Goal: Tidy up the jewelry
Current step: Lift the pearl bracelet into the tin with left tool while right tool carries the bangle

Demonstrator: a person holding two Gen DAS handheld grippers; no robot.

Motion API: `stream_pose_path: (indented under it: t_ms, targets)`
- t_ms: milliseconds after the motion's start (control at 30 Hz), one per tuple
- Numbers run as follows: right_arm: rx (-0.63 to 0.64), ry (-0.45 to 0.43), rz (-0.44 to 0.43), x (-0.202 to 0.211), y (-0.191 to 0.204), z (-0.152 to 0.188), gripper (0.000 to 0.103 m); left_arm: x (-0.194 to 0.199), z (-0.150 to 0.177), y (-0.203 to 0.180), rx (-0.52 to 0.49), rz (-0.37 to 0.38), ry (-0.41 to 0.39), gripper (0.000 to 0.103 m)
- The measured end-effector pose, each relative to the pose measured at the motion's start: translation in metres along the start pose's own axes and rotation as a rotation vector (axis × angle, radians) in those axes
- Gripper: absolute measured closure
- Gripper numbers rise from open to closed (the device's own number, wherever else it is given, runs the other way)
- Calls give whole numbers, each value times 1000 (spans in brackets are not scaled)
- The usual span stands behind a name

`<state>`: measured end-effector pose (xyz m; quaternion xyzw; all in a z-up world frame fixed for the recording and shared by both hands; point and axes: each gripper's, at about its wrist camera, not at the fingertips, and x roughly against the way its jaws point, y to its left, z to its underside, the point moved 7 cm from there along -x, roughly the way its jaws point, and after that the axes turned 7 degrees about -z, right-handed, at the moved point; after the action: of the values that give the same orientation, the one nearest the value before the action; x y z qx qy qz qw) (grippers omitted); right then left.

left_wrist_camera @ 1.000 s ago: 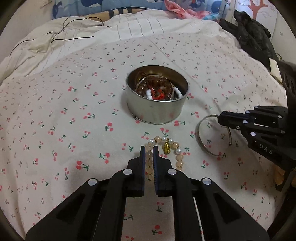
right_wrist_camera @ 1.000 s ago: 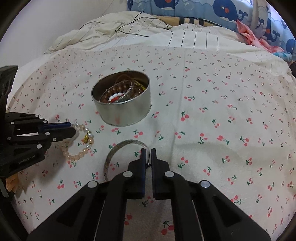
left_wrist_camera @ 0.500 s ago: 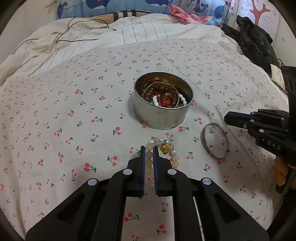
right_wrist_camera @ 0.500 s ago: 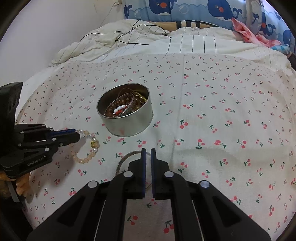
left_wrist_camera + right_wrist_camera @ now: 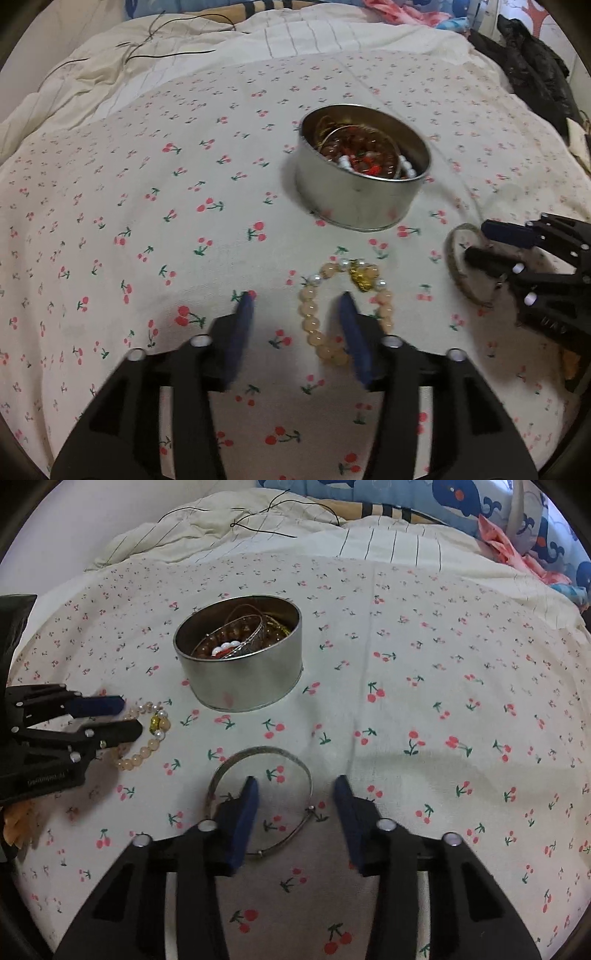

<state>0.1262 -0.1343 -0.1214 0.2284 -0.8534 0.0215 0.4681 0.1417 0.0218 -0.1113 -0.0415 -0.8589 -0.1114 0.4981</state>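
Observation:
A round metal tin [image 5: 360,206] [image 5: 243,679] full of bracelets stands on the cherry-print sheet. A peach bead bracelet [image 5: 314,325] with pearls and a gold charm lies in front of it, partly between the fingers of my open left gripper [image 5: 295,306]. It also shows in the right wrist view [image 5: 147,746] beside the left gripper [image 5: 127,718]. A thin silver bangle [image 5: 258,753] lies flat under my open right gripper [image 5: 295,786]. In the left wrist view the bangle [image 5: 452,266] lies by the right gripper [image 5: 476,242]. Neither gripper holds anything.
The cherry-print sheet [image 5: 147,221] covers the bed. A striped duvet with a black cable [image 5: 266,517] lies at the back. Dark clothing [image 5: 532,70] is piled at the far right. Whale-print pillows [image 5: 461,502] sit behind.
Both grippers were shut and are now open. The bead bracelet and the bangle lie loose on the sheet between the fingers. Both cameras have moved closer and lower.

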Motion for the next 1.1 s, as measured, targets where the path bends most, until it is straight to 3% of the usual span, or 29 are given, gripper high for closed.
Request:
stream_pose_path:
  t_ms: [67, 133, 167, 200, 233, 533, 800, 1100]
  targets:
    - [13, 1, 4, 0, 1, 0, 96, -2, 0, -1, 0, -2, 3, 49]
    - [21, -3, -1, 1, 2, 0, 98, -3, 1, -4, -11, -5, 4, 49]
    - [24, -11, -3, 3, 3, -1, 99, -2, 2, -6, -24, 5, -1, 55]
    - [25, -24, -6, 5, 5, -3, 100, -1, 2, -11, -37, 39, -2, 87]
    - [25, -35, -9, 8, 6, -5, 100, 3, 2, -15, -46, 64, -3, 96]
    - [45, -171, -16, 46, 15, -27, 100, 45, -13, -15, -58, 84, -150, 96]
    - [26, -219, -6, 59, 8, -36, 100, 83, -26, -27, -113, 97, -254, 96]
    - [-22, -259, -12, 74, -6, -41, 100, 94, -56, -37, -104, 136, -274, 96]
